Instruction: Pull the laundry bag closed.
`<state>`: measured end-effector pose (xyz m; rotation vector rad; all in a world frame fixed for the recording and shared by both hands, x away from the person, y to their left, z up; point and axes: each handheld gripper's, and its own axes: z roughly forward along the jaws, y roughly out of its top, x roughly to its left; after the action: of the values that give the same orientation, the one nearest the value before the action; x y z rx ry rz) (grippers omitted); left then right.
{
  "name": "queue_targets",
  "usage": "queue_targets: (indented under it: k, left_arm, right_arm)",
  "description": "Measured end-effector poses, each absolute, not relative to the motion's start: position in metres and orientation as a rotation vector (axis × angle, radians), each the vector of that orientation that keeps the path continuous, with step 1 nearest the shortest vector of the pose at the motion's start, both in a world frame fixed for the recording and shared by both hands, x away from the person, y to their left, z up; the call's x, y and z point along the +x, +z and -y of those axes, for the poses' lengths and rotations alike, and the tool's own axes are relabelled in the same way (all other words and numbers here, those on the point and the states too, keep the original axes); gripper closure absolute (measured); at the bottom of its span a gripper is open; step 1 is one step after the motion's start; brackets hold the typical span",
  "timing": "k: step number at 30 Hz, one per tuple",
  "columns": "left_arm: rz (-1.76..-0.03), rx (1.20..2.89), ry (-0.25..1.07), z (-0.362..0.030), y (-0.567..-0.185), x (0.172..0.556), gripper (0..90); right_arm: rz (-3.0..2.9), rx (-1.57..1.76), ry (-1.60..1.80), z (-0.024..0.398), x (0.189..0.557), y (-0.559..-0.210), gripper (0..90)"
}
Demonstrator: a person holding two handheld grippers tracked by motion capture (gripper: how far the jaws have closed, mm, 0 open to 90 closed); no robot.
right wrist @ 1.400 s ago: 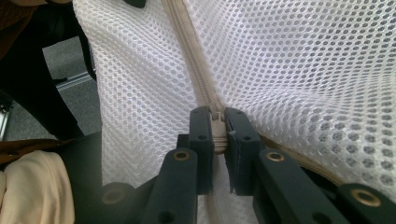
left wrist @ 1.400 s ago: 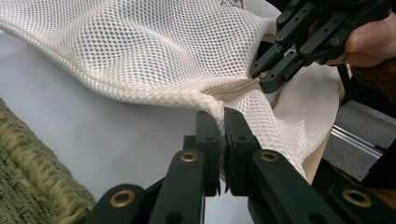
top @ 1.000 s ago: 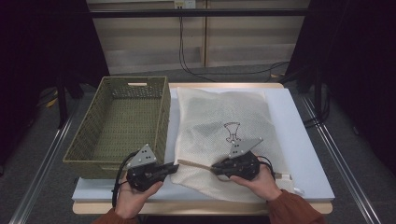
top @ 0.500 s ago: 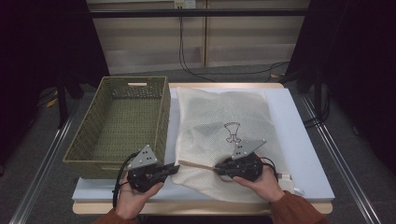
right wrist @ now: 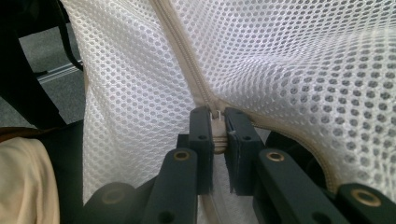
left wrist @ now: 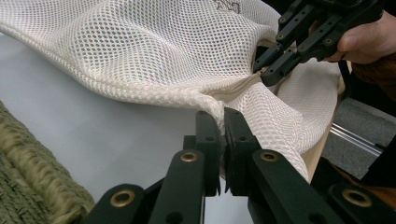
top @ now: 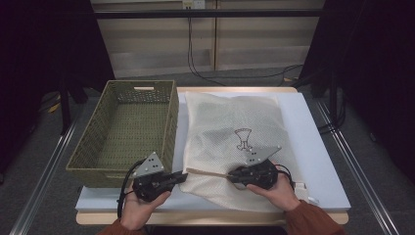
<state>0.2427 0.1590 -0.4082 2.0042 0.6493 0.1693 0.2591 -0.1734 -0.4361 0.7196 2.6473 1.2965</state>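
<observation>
A white mesh laundry bag (top: pixel 235 132) with a small printed mark lies on the white table top. A zipper (top: pixel 208 172) runs along its near edge. My left gripper (top: pixel 183 177) is shut on the bag's near left corner (left wrist: pixel 212 105), lifting the mesh a little. My right gripper (top: pixel 231 177) is shut on the zipper pull (right wrist: pixel 217 128), which sits between its jaws. In the left gripper view the right gripper (left wrist: pixel 267 70) shows at the upper right, pinching the zipper line. The two grippers face each other along the bag's near edge.
A green woven basket (top: pixel 169 125) stands empty to the left of the bag, its wall close behind my left gripper. The table's front edge (top: pixel 210 215) runs just below both hands. Cables hang at the back wall.
</observation>
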Motion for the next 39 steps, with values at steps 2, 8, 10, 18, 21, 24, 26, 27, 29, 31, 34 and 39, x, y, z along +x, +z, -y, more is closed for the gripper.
queue_targets:
  k: [2, 8, 10, 18, 21, 24, 26, 27, 29, 31, 34, 39]
  left_arm:
    - [-0.651, 2.0, 0.168, -0.159, -0.408, 0.243, 86.5]
    - [-0.65, 2.006, 0.169, -0.16, -0.408, 0.243, 86.5]
    - [-0.652, 2.007, 0.171, -0.16, -0.408, 0.243, 86.4]
    - [-0.655, 2.009, 0.177, -0.16, -0.408, 0.243, 86.4]
    - [-0.651, 2.007, 0.176, -0.16, -0.408, 0.243, 86.5]
    - [-0.654, 2.005, 0.172, -0.16, -0.408, 0.243, 86.5]
    - [-0.653, 2.008, 0.171, -0.16, -0.408, 0.243, 86.5]
    - [-0.659, 2.011, 0.178, -0.161, -0.408, 0.243, 86.5]
    - [-0.654, 2.004, 0.172, -0.16, -0.408, 0.243, 86.4]
    - [-0.653, 2.006, 0.173, -0.16, -0.408, 0.243, 86.5]
    - [-0.659, 2.006, 0.172, -0.161, -0.408, 0.243, 86.4]
    - [-0.655, 2.007, 0.171, -0.16, -0.408, 0.243, 86.4]
  right_arm:
    - [-2.647, 0.716, 1.295, 0.174, 0.258, -0.436, 82.7]
    - [-2.642, 0.719, 1.27, 0.177, 0.258, -0.436, 82.8]
    - [-2.639, 0.739, 1.275, 0.18, 0.258, -0.438, 82.7]
    - [-2.635, 0.752, 1.261, 0.187, 0.257, -0.439, 82.7]
    - [-2.631, 0.76, 1.268, 0.189, 0.256, -0.439, 82.8]
    - [-2.628, 0.763, 1.259, 0.192, 0.255, -0.439, 82.7]
    - [-2.623, 0.782, 1.259, 0.195, 0.255, -0.439, 82.8]
    - [-2.616, 0.792, 1.252, 0.198, 0.254, -0.44, 82.7]
    - [-2.617, 0.8, 1.262, 0.2, 0.253, -0.439, 82.7]
    - [-2.616, 0.799, 1.269, 0.202, 0.253, -0.439, 82.7]
    - [-2.609, 0.804, 1.259, 0.204, 0.251, -0.438, 82.7]
    - [-2.608, 0.809, 1.261, 0.206, 0.251, -0.439, 82.8]
